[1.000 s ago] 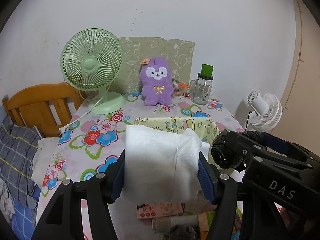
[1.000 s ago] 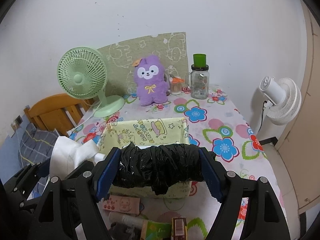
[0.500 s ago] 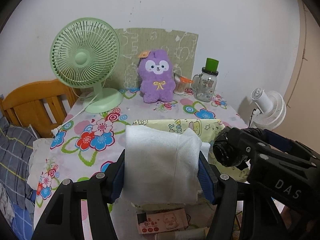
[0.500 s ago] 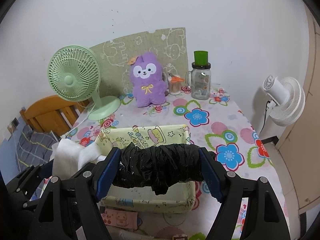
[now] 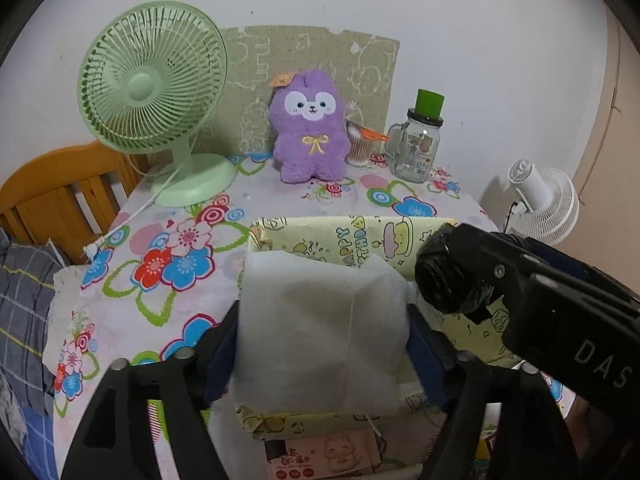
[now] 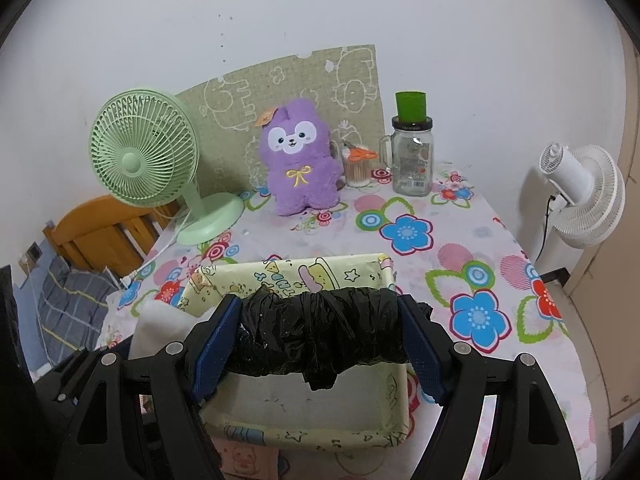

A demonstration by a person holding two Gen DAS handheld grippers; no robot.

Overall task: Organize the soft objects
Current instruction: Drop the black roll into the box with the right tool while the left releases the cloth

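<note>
Low in the centre of the left wrist view, the left tongs frame a folded white soft cloth; their blue pads are spreading at this moment, the cloth between them, and the left pad looks blurred and just off the cloth's edge. The cloth hangs over the near-left part of a shallow rectangular box wrapped in pale yellow cartoon paper, which stands on the flower-printed tabletop.

In the right wrist view the right tongs pinch a crumpled black plastic bundle sideways between both blue pads — it spans the whole gap, a loose flap drooping beneath it. The bundle hangs above the box's open inside (a bare pale floor shows below it, lower centre of the frame). The same bundle appears at the right of the left view, gripped in the black tongs frame.

At the far edge of the tabletop, upper centre, a purple plush rabbit with a yellow bow sits upright against a green patterned board. To its left stands a light green desk fan, to its right a glass handled jar with a green cap. A white floor fan stands off the tabletop at the right edge.
</note>
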